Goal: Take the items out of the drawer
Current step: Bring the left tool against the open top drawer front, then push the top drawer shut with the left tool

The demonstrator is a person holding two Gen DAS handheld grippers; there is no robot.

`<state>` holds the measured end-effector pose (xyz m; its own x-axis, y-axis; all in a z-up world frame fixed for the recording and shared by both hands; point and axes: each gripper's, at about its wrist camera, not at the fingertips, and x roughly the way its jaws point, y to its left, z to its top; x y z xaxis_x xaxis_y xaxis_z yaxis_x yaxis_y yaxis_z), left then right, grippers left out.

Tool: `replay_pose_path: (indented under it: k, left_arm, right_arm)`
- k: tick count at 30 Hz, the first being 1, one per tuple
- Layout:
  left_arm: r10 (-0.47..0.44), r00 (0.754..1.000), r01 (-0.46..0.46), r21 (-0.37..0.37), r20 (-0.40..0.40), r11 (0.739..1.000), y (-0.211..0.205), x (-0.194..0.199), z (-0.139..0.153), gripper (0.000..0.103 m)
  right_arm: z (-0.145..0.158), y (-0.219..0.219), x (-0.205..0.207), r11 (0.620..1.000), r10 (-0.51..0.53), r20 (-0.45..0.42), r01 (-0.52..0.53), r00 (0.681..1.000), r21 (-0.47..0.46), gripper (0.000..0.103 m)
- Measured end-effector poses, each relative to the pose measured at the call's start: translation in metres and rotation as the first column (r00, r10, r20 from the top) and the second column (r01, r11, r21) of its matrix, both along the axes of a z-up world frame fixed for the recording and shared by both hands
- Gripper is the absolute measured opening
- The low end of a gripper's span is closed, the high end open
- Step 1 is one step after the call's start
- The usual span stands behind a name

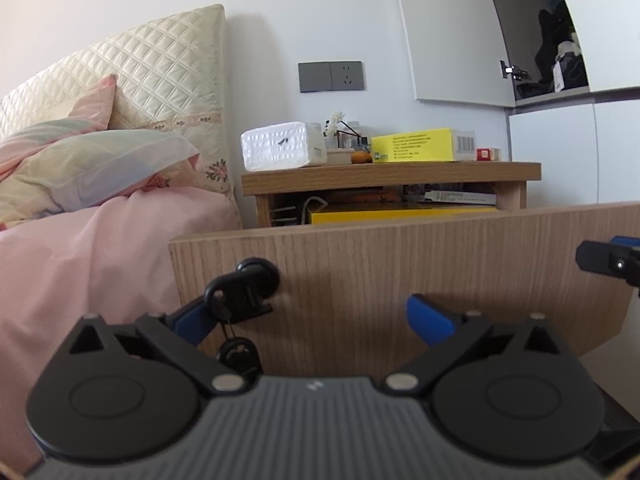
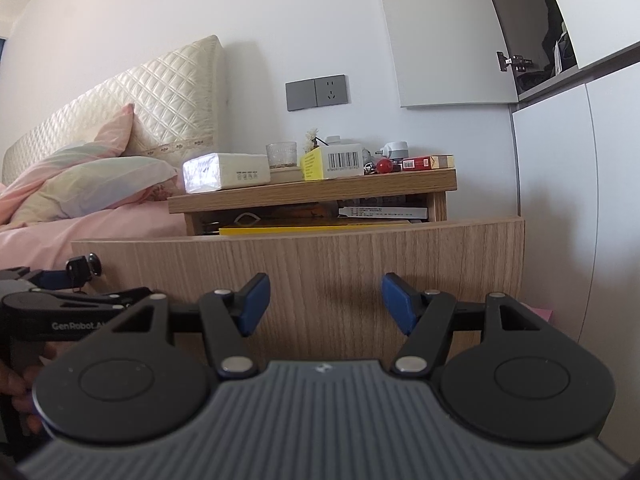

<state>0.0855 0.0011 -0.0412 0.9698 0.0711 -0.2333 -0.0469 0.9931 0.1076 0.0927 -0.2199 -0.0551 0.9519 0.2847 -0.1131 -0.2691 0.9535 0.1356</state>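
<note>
**Drawer out, both grippers low at its front panel**

Left wrist view: the left gripper sits with fingers spread wide and nothing between them, its left finger just beside the key in the drawer front, near the front's left edge; whether it touches, I can't tell. The drawer stands pulled out, so the panel hides what's inside, and only a yellow box peeks over its top edge.

Right wrist view: the right gripper is also spread and empty, facing the middle of the front, too low to reach in. The nightstand top carries tissues at its left corner. The scene fits arriving as well as leaving.
</note>
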Motion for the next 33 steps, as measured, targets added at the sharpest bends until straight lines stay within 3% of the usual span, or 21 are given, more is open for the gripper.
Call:
replay_pose_path:
  k: [8,20,29,33]
  left_arm:
    - [0.001,1.000,-0.001,0.024,-0.007,1.000,0.002,0.030,0.000,0.097]
    - [-0.005,1.000,0.006,0.034,-0.024,0.999,0.004,0.085,0.001,0.097]
    - [-0.013,1.000,0.014,0.076,-0.012,0.997,0.003,0.115,-0.006,0.097]
    - [-0.017,1.000,0.018,0.079,-0.006,0.997,0.004,0.125,-0.008,0.097]
  right_arm:
    - [0.000,-0.001,0.035,1.000,0.007,-0.012,-0.007,1.000,-0.002,0.066]
    - [0.002,-0.002,0.087,0.999,0.039,-0.047,-0.040,0.998,-0.019,0.066]
    - [0.003,-0.007,0.120,0.997,0.075,-0.071,-0.073,0.995,0.030,0.066]
    - [0.002,-0.004,0.131,0.997,0.074,-0.064,-0.075,0.995,-0.010,0.066]
